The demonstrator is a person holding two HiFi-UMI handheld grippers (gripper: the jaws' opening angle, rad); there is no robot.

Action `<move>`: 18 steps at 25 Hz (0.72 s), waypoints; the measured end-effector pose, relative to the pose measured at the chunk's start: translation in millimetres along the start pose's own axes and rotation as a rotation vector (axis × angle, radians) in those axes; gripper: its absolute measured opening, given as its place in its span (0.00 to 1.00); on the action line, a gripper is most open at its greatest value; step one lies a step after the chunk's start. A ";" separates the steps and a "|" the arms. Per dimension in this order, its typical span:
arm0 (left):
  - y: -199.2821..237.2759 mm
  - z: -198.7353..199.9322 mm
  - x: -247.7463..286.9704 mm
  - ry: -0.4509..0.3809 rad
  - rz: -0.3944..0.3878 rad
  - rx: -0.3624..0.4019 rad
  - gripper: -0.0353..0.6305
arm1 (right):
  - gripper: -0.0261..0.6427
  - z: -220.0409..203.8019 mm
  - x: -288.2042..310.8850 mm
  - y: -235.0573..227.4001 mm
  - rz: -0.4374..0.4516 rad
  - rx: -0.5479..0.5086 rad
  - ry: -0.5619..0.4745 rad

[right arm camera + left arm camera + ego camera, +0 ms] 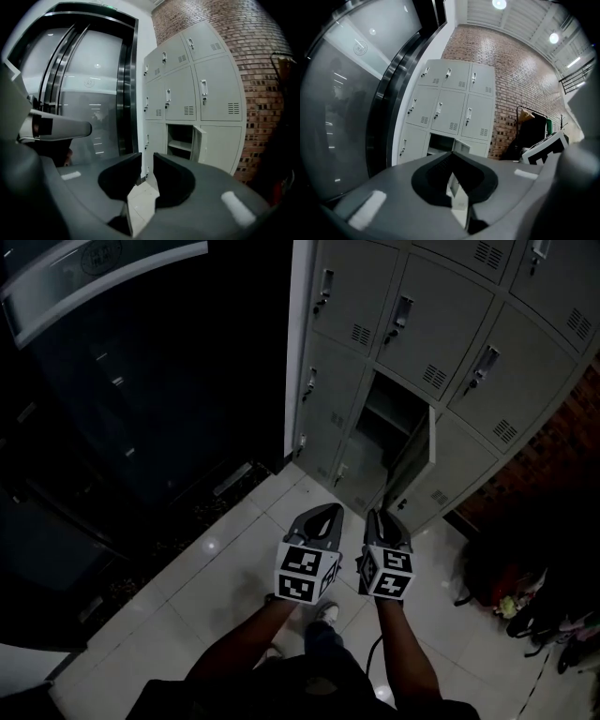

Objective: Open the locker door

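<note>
Now | grey metal locker door (417, 454) ajar (flat, rectangular) | glossy floor tiles (216, 568)

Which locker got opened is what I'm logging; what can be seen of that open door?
The open locker door is a flat panel, pale grey painted metal by its look, in the middle column under two closed doors. Hinged on its right edge, it stands swung outward, baring a dark compartment with a shelf. Nothing touches it.
</note>
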State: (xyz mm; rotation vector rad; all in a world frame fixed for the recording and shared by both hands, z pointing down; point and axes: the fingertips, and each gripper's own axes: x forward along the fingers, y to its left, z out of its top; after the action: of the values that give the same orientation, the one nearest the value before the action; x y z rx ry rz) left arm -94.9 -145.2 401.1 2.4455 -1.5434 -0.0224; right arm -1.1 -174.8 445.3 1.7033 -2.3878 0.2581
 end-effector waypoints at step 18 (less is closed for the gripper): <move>-73.8 -30.7 -111.5 0.028 -0.070 0.020 0.06 | 0.05 -1.7 -160.0 43.7 -0.042 0.025 -0.101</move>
State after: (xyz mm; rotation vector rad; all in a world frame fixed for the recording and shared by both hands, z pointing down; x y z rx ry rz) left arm -73.9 -9.6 401.6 2.5037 -1.4533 0.0146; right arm 8.5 -14.4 404.3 1.8162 -2.4257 0.2020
